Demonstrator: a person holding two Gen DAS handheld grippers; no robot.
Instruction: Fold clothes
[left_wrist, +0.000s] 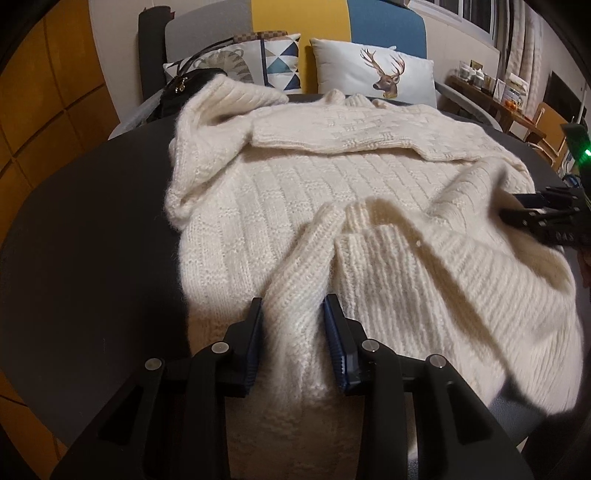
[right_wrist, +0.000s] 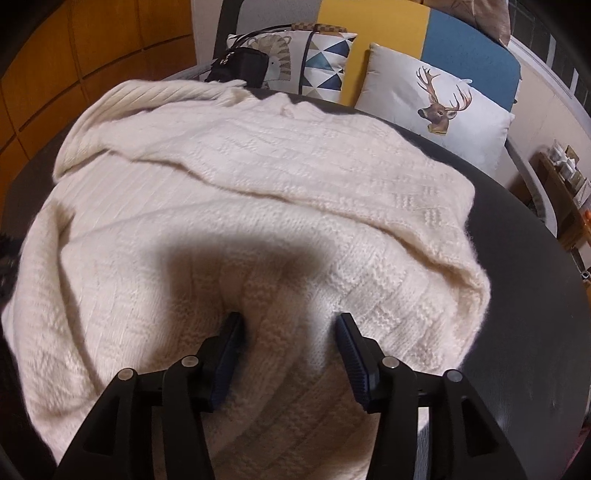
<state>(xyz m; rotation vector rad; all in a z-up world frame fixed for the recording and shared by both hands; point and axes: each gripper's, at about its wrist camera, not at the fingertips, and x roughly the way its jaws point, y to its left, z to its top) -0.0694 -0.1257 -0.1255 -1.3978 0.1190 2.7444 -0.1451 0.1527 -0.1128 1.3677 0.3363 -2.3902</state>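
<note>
In the left wrist view, a cream knitted sweater (left_wrist: 332, 206) lies spread over a dark round counter (left_wrist: 92, 221), covering most of its middle and right part. The left hand-held gripper (left_wrist: 293, 317) sits at the sweater's near edge with a raised ridge of knit running up between its two fingers; the blue pads press against the fold on either side, so it has hold of the sweater. One sleeve is folded across the far part of the sweater, and a ribbed cuff lies near the sweater's middle. At the sweater's right edge the right hand-held gripper (left_wrist: 517, 208) reaches in, blurred; how far it is open cannot be told here. Beyond the sweater, a deer cushion (left_wrist: 376, 72) and a patterned cushion (left_wrist: 258, 62) lean against a sofa back.

In the right wrist view, the sweater (right_wrist: 258, 192) fills the counter (right_wrist: 535, 295) almost to its left edge. The right hand-held gripper (right_wrist: 290, 325) stands wide apart over the sweater's near part, with a low hump of knit rising between the fingers; whether the pads touch it cannot be told. A black bag (right_wrist: 243, 64) lies just past the sweater's far edge, beside the cushions.
</note>
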